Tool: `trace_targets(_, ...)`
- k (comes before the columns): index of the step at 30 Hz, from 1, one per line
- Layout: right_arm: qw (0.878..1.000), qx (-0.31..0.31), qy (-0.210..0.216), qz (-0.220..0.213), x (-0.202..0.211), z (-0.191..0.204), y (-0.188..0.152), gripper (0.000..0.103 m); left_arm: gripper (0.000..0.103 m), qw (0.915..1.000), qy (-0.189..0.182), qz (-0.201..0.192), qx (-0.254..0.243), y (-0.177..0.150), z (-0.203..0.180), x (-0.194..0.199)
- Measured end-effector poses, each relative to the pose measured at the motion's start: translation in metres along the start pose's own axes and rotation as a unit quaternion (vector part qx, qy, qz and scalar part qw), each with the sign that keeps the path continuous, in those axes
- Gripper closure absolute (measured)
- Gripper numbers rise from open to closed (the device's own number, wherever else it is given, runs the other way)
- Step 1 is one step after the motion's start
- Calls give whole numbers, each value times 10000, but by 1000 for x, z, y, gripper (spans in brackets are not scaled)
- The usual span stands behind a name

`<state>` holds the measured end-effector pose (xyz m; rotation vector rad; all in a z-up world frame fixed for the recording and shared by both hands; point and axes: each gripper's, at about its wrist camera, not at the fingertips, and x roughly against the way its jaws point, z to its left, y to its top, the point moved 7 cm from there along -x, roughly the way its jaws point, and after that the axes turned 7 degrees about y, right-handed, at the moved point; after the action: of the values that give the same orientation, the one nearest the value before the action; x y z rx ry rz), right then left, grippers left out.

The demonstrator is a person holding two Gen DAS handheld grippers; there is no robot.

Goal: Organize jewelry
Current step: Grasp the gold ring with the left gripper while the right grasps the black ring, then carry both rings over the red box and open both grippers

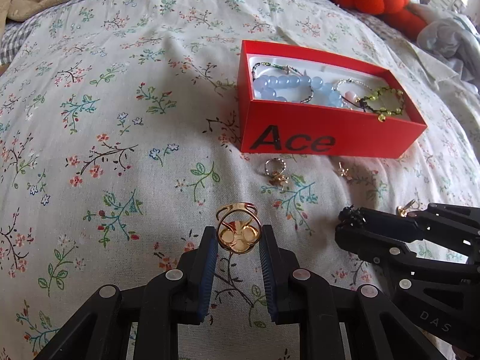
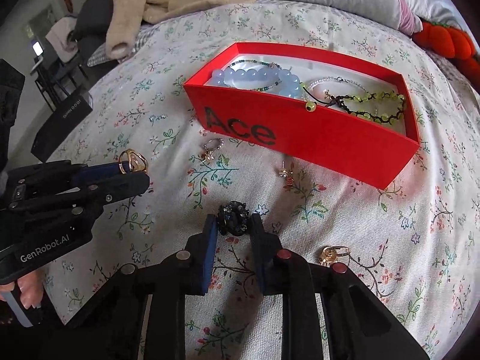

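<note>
- Left gripper [image 1: 238, 235]: blue-padded fingers [image 1: 207, 258] clamped on a gold ring [image 1: 238, 234], pads on either side of its wide face, band pointing toward 12 o'clock; the right wrist view shows the same ring at the tips of this tool at 9 o'clock.
- Gold ring, handling: judged light, rigid and smooth, so likely to slip or pivot between pads; a hold across the flat face seems steadier than one on the thin band.
- Right gripper [image 2: 232, 225]: fingers closed on a dark beaded ornament [image 2: 233, 218], black with bluish stones; judged light, knobbly, easy to grip, though the stones may be delicate.
- Red box [image 1: 330, 133]: open, rigid card, at 1 o'clock from the left gripper, resting on the bed [image 1: 120, 90]; holds a pale blue bead bracelet [image 1: 288, 85], a green bead bracelet [image 1: 387, 102] with one bead hanging over the front wall, and thin strung strands.
- Loose on the bed: small charm ring [image 1: 274, 171] and small gold earring [image 1: 343, 171] just before the box; another gold ring [image 2: 333, 253] at 3 o'clock of the right gripper.
- Writing: "Ace" in black on the box front; "GenRobot.AI" on the left tool body; "DAS" on the right tool body; black carton [image 2: 61, 120] at 10 o'clock, print mirrored and not legible.
- Soft bedding gives underfoot; small pieces may sink or roll.
</note>
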<state>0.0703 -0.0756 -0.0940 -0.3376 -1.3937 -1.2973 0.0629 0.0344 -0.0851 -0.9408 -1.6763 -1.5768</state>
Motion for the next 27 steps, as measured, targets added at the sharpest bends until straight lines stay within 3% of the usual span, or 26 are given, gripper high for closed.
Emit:
trace_targets(11,9997,-217,-33,-71,31,-5,7,80,80,9999,-86,119,11,10,-9,8)
trace_targets(27,9969,-501,-65,-596,81,-28,41,80,80,9994,-320,-146,-11,52,-41,27)
